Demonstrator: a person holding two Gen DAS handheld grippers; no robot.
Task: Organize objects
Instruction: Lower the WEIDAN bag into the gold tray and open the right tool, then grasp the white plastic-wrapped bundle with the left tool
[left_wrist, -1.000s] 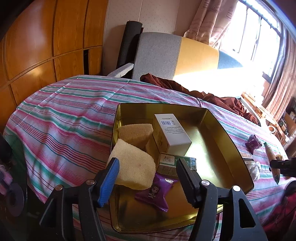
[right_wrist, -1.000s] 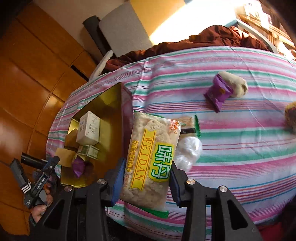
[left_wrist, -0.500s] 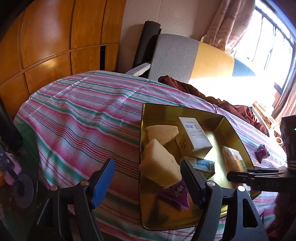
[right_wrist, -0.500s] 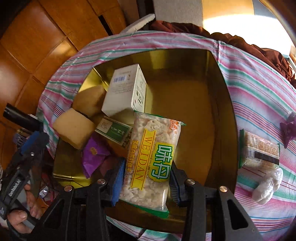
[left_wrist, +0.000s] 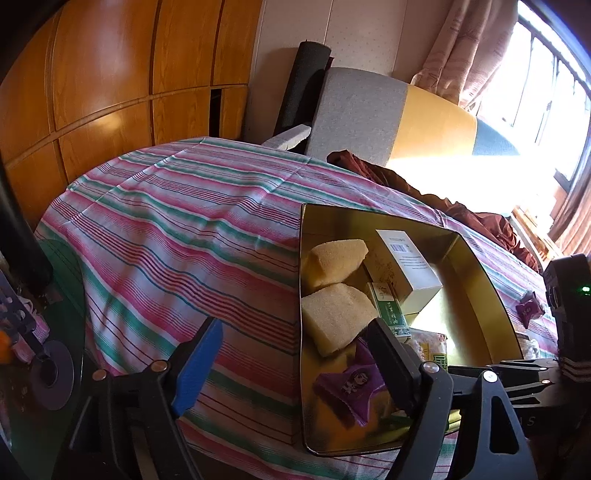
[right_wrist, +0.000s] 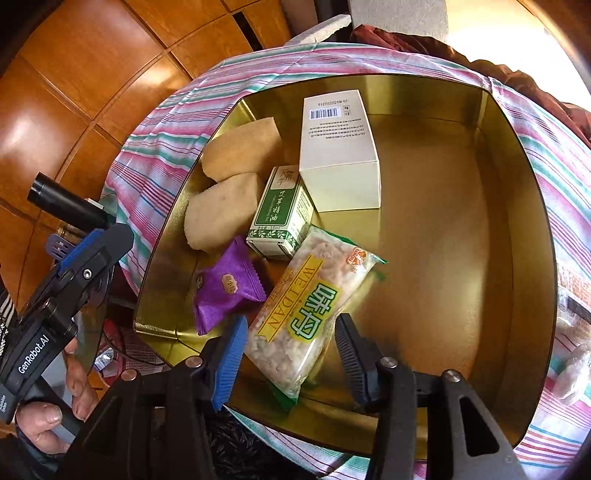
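Snack bag (right_wrist: 314, 317) lies between just-opened right hand-held gripper (right_wrist: 288, 354) jaws — left (left_wrist: 295, 354) wide, empty

Glossy gold metal tin (right_wrist: 517, 155); striped cloth tablecloth (left_wrist: 177, 229).

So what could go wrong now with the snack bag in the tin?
The snack bag lies tilted over the purple packet, between the right claw's opened pads, so pulling back could drag it. The tin hangs near the table edge; a bump might tip it.
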